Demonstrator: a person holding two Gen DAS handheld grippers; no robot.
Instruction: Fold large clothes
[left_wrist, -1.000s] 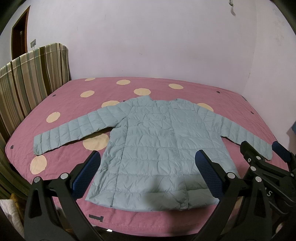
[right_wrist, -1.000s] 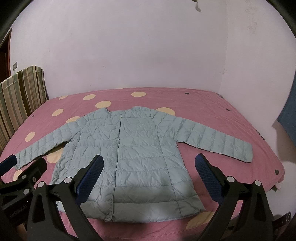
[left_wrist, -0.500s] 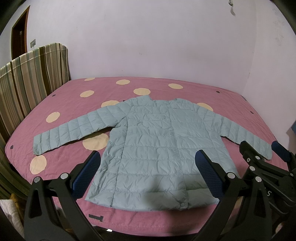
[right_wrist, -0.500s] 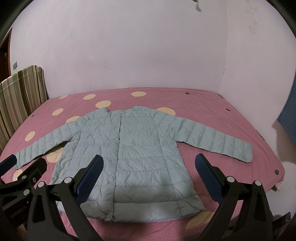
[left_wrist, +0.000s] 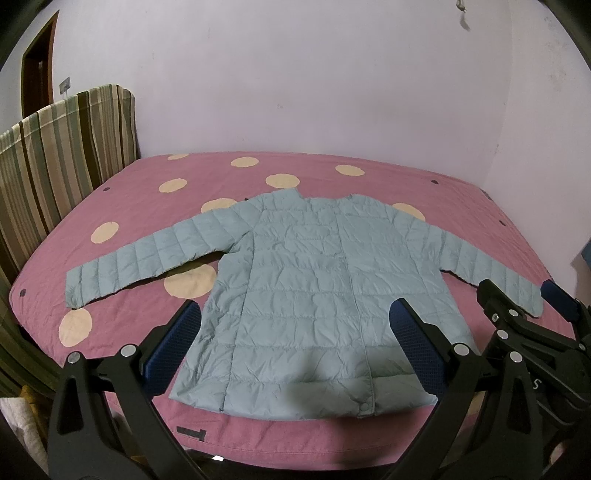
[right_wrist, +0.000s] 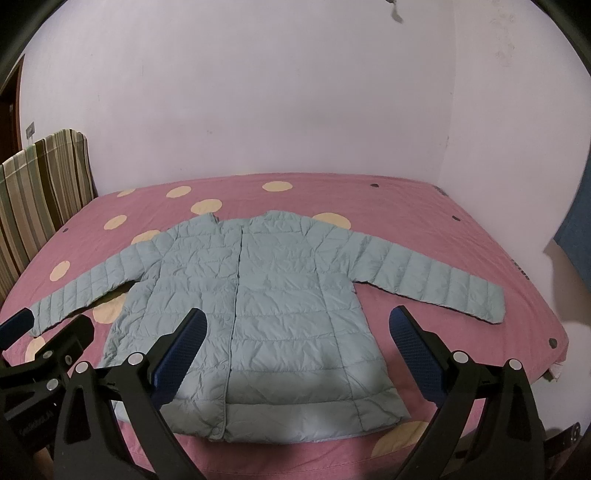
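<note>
From the left wrist, the left tongs (left_wrist: 293, 345) hang released above the hem of the pale blue puffer jacket (left_wrist: 314, 288), spread flat with sleeves out on the pink dotted bed (left_wrist: 147, 192); its slick quilting may well slip from a shallow pinch. From the right wrist, the right tongs (right_wrist: 297, 345) are likewise released, empty, and the right sleeve (right_wrist: 436, 280) reaches near the bed's edge, where a careless drag could pull it off; bare pale walls (right_wrist: 258, 92) and a striped headboard (right_wrist: 40, 184) surround the bed.
</note>
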